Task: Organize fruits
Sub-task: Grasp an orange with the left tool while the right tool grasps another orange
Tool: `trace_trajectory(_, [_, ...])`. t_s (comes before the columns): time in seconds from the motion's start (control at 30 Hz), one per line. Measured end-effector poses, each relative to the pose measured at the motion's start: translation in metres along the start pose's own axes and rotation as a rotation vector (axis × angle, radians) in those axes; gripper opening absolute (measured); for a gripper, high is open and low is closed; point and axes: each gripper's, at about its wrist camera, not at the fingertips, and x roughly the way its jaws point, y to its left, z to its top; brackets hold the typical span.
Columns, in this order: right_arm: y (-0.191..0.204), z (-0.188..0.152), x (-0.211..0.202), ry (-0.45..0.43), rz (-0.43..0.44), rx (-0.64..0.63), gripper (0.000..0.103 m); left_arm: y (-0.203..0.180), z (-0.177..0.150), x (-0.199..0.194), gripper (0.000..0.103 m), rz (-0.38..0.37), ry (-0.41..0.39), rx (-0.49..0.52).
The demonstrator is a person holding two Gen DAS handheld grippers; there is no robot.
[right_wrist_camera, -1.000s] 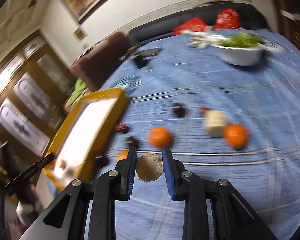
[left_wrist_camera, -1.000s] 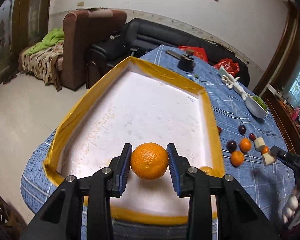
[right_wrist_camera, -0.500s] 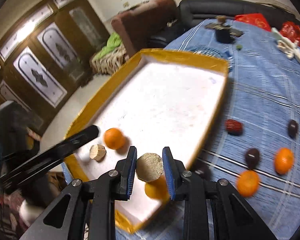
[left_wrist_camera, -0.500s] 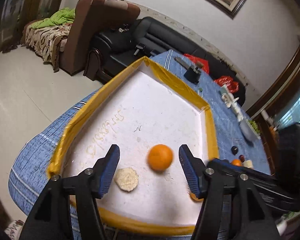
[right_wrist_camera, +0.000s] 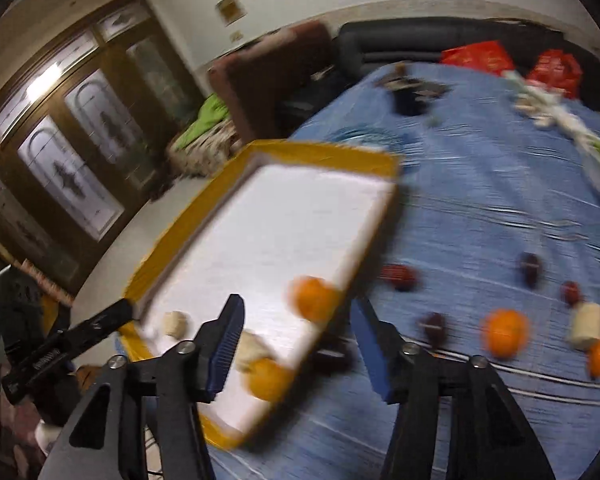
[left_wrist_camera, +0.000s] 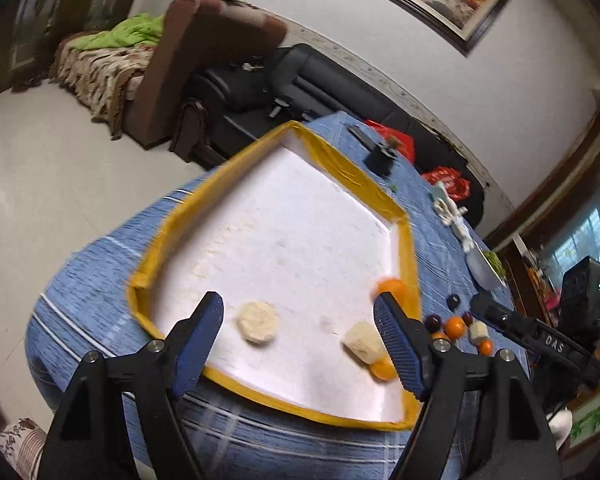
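A white tray with a yellow rim (left_wrist_camera: 406, 248) (right_wrist_camera: 324, 152) lies on the blue tablecloth. In it are a pale round slice (left_wrist_camera: 257, 322) (right_wrist_camera: 175, 323), a pale chunk (left_wrist_camera: 364, 342) (right_wrist_camera: 252, 350) against an orange (left_wrist_camera: 382, 368) (right_wrist_camera: 268, 374), and another orange (left_wrist_camera: 390, 288) (right_wrist_camera: 314, 298) by the right rim. My left gripper (left_wrist_camera: 300, 340) hovers over the tray's near end, jaws opening, gripping nothing. My right gripper (right_wrist_camera: 300, 344) hangs over the tray's near corner, jaws opening, with nothing pressed between them. Oranges (right_wrist_camera: 505, 334), dark plums (right_wrist_camera: 530, 266) and a pale chunk (right_wrist_camera: 588, 326) lie on the cloth.
A white bowl of greens (left_wrist_camera: 482, 264) stands far right on the table, with a black object (left_wrist_camera: 380, 158) and red bags (right_wrist_camera: 556, 66) at the far end. The table's edge runs close around the tray's left side. A sofa (left_wrist_camera: 300, 80) and armchair stand beyond.
My left gripper let go of its orange, which rolled to the tray's right rim. My right gripper carried the pale chunk from the table to the tray and released it. Both jaws widened.
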Motion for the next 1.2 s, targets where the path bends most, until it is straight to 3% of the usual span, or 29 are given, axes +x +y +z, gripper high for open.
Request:
trace_trajectory(0.3, [-0.131, -0.039, -0.071, -0.079, -0.163, 0.243, 0.063, -0.093, -0.027, 0.018, 0.08, -0.044, 0.061, 0.241])
trace_trajectory(0.6, [-0.171, -0.049, -0.076, -0.126, -0.351, 0.224, 0.063, -0.166, -0.068, 0.046, 0.08, -0.066, 0.131, 0.47])
trace_trajectory(0.8, [-0.189, -0.033, -0.06, -0.11, -0.345, 0.215, 0.063, -0.19, -0.079, 0.077, 0.08, -0.058, 0.19, 0.503])
trace_trajectory(1.0, [-0.204, -0.045, -0.061, -0.085, -0.26, 0.269, 0.063, -0.198, -0.078, 0.105, 0.08, -0.027, 0.216, 0.494])
trace_trajectory(1.2, [-0.199, -0.054, -0.062, -0.043, -0.269, 0.238, 0.063, -0.206, -0.079, 0.134, 0.08, 0.014, 0.246, 0.51])
